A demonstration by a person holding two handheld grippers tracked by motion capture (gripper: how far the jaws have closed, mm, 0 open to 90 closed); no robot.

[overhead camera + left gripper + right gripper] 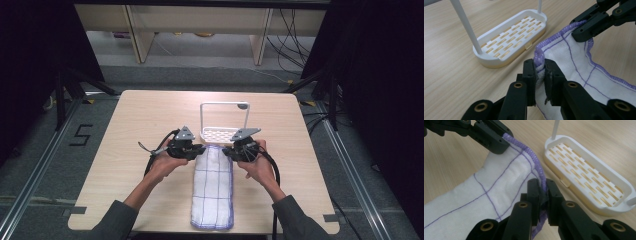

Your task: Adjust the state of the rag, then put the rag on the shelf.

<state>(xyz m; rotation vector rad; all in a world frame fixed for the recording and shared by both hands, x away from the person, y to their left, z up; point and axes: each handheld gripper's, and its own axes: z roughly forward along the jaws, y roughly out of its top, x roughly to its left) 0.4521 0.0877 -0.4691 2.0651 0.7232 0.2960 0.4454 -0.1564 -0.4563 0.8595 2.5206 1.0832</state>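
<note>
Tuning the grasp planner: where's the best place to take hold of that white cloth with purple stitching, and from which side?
By its two far corners on the purple hem, one per gripper, coming in from the cloth's left and right sides. It lies long and narrow, so the short far edge spans both grippers. The left gripper and right gripper are each shut on a corner beside the white rack.

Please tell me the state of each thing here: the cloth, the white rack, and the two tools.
Cloth: folded long, far end lifted, near end lying on the table.
White rack: upright, empty, beyond the cloth.
Left tool: shut on a far corner of the cloth.
Right tool: shut on the other far corner.
</note>
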